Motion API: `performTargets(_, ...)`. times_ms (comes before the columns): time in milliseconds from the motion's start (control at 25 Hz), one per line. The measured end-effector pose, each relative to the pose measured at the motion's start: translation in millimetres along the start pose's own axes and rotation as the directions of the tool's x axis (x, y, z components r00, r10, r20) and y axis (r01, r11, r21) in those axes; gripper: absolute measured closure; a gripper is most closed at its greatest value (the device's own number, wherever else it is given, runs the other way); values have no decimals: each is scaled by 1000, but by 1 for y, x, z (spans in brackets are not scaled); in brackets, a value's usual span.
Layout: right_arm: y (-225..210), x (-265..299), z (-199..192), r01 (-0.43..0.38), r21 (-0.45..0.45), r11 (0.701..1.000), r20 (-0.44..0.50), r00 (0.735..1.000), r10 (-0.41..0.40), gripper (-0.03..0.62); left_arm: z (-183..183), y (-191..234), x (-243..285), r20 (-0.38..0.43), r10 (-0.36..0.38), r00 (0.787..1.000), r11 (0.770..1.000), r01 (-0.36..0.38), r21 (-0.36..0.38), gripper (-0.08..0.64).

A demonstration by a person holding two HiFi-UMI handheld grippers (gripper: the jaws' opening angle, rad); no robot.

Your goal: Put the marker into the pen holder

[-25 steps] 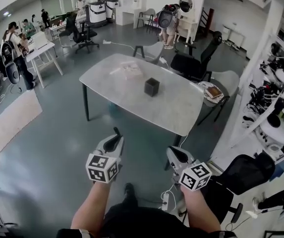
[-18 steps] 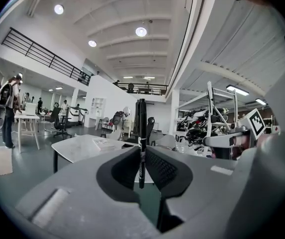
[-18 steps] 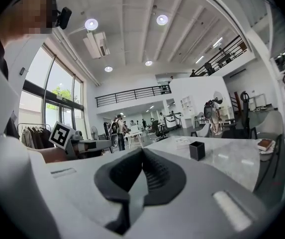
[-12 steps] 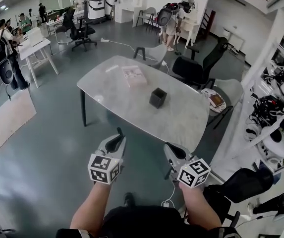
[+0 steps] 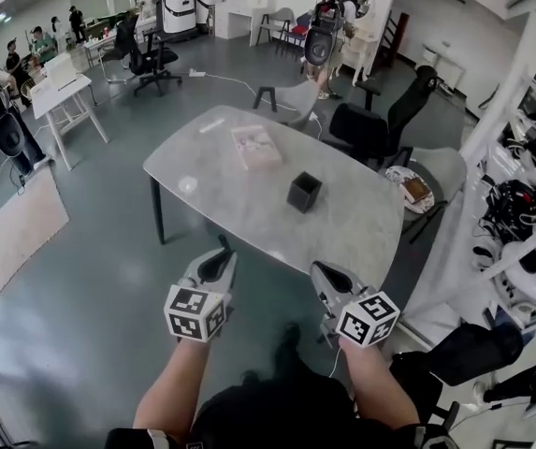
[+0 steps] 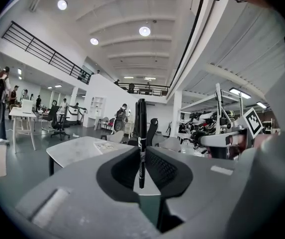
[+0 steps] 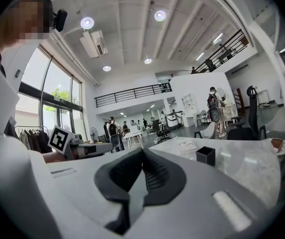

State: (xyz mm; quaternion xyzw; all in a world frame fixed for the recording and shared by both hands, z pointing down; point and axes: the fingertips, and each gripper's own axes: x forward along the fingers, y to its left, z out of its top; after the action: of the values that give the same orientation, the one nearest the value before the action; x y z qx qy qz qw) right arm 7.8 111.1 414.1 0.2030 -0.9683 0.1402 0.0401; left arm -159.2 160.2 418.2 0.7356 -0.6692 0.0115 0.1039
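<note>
A black marker [image 6: 141, 143] stands upright between the jaws of my left gripper [image 6: 141, 166], which is shut on it; in the head view the marker [image 5: 223, 248] pokes up from the left gripper [image 5: 213, 267]. The black square pen holder [image 5: 304, 192] stands on the grey table [image 5: 239, 204], well ahead of both grippers; the right gripper view shows the pen holder [image 7: 205, 155] too. My right gripper [image 5: 335, 283] is shut with nothing between its jaws [image 7: 143, 176]. Both grippers hover near the table's front edge.
A pinkish flat packet [image 5: 256, 146] lies on the table's far side. Office chairs [image 5: 378, 129] stand behind the table, a stool with a book [image 5: 415, 189] at its right. Shelving with equipment [image 5: 529, 204] fills the right. People stand at desks [image 5: 62, 87] far left.
I have come closer to the table; it and the pen holder now sit lower and nearer in the head view. Both grippers keep their hold and pose.
</note>
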Motion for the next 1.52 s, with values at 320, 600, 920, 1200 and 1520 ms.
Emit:
performTargets(320,-81,53,9,-10,44,999,5,1000,9,589,3,21,88,-30,0,1000,1000,0,2,514)
performTargets(600,-170,118,39,-41,76,996,-19,999,42,589,28,43,192,-55,19,998,1000,-20,-7,514)
performTargets(920,-255,162,67,-74,79,994,-23,997,76,589,46,47,294,-57,24,998,1000,-25,-14,514)
performTargets(1200,-281,180,71,-43,77,996,-48,998,47,589,47,66,326,-59,6,998,999,-8,-35,514)
performTargets(1520,-296,217,84,68,73,995,-45,997,-64,589,57,104,354,-50,-88,995,995,85,-44,514)
